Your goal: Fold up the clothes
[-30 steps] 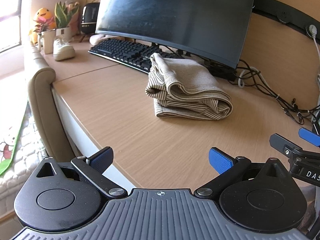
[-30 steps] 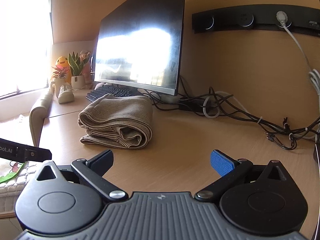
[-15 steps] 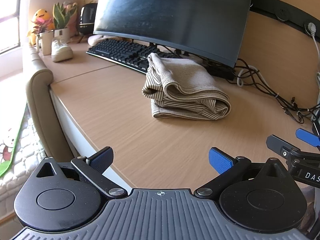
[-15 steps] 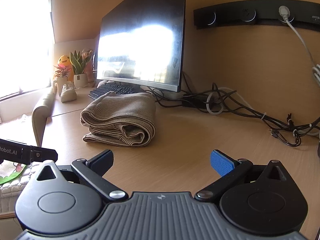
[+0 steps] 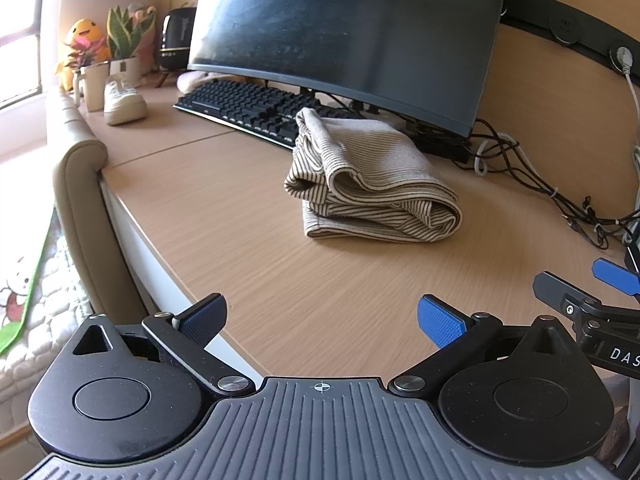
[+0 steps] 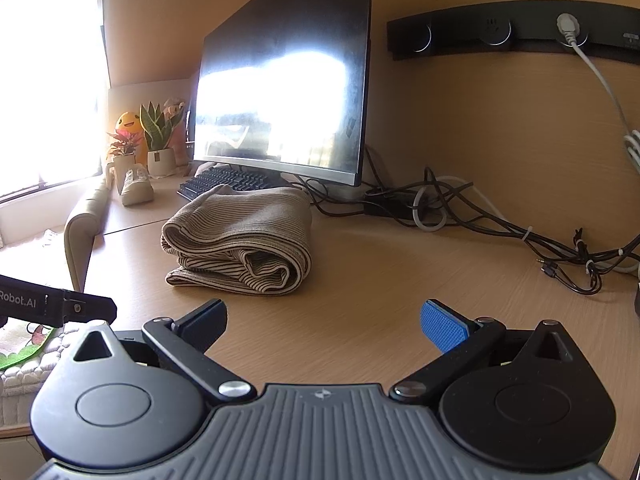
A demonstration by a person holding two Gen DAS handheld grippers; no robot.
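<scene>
A beige striped garment (image 5: 372, 184) lies folded in a compact bundle on the wooden desk (image 5: 240, 240), just in front of the keyboard; it also shows in the right wrist view (image 6: 240, 240). My left gripper (image 5: 322, 316) is open and empty, over the desk's front edge, well short of the garment. My right gripper (image 6: 324, 320) is open and empty, also short of the garment, which lies ahead and to its left. The right gripper's fingers (image 5: 576, 300) show at the right edge of the left wrist view.
A curved monitor (image 5: 344, 32) and black keyboard (image 5: 248, 108) stand behind the garment. Tangled cables (image 6: 480, 220) run along the back right. Potted plants (image 5: 124, 44), a mug and a small shoe (image 5: 122, 100) sit far left. A padded bed edge (image 5: 76, 184) borders the desk's left.
Both grippers have drifted slightly; the garment sits a little lower and more central in the views. Both stay open and the garment has not moved.
</scene>
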